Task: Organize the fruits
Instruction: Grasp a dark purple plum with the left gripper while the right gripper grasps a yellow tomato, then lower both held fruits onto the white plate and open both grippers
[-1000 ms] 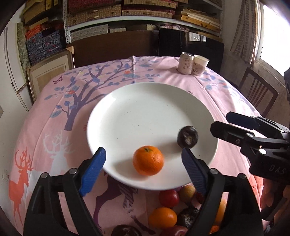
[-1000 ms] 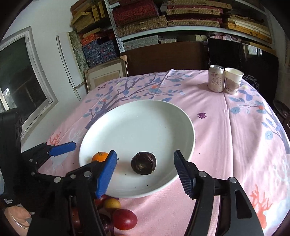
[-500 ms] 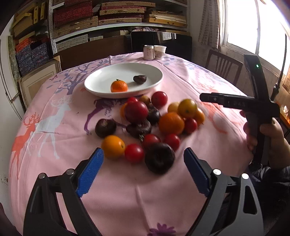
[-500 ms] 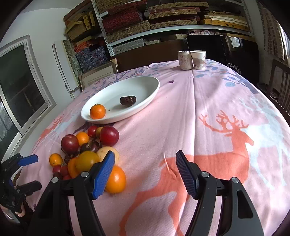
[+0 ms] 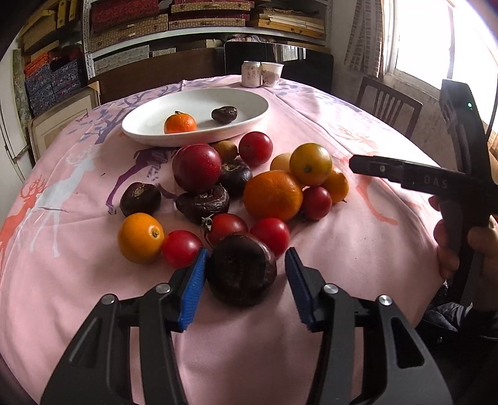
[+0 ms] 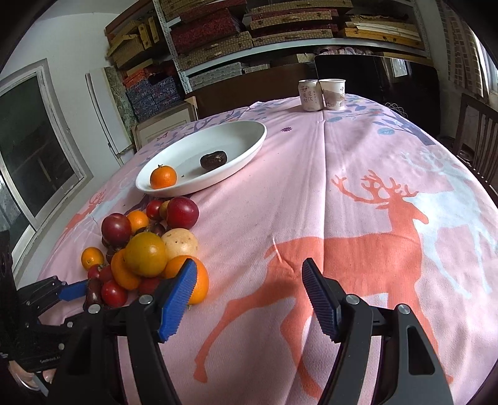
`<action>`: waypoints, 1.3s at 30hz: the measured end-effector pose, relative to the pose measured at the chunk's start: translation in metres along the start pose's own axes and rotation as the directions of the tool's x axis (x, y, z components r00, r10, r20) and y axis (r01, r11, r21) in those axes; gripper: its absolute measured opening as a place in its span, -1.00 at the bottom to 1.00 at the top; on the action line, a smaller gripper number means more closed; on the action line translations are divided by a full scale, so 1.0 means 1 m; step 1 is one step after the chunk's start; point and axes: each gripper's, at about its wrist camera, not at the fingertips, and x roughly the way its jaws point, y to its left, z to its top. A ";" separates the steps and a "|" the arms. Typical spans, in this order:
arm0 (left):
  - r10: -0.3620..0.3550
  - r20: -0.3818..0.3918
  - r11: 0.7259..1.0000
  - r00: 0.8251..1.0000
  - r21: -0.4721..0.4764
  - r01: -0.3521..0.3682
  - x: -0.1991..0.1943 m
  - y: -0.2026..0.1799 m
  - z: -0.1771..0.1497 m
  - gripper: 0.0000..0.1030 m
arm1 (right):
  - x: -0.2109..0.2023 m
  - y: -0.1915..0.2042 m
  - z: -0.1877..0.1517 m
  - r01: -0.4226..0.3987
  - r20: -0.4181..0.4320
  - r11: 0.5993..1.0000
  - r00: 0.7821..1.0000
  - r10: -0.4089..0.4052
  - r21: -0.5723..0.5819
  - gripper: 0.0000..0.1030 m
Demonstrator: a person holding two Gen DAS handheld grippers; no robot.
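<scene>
Two fruits sit on the white plate (image 5: 199,137) so far. Left gripper (image 5: 244,277) has its fingers open around a dark fruit (image 5: 241,269) at the pile's near edge, not squeezing yet. Right gripper (image 6: 249,299) hangs open over bare tabletop (image 6: 373,193), probably waiting.

It is a home dining room: a counter (image 6: 358,187) with pink tablecloth, wooden chairs (image 5: 389,107), shelves (image 6: 280,28) full of boxes, a window (image 5: 435,34).

Fruit pile (image 6: 146,249) beside plate (image 6: 249,146) (white)
</scene>
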 end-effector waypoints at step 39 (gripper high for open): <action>-0.046 0.124 0.995 0.991 -0.087 0.057 -0.029 0.047 0.057 -0.19 | 0.006 0.049 0.070 -0.231 0.030 0.969 0.972 0.234 -0.093 -0.24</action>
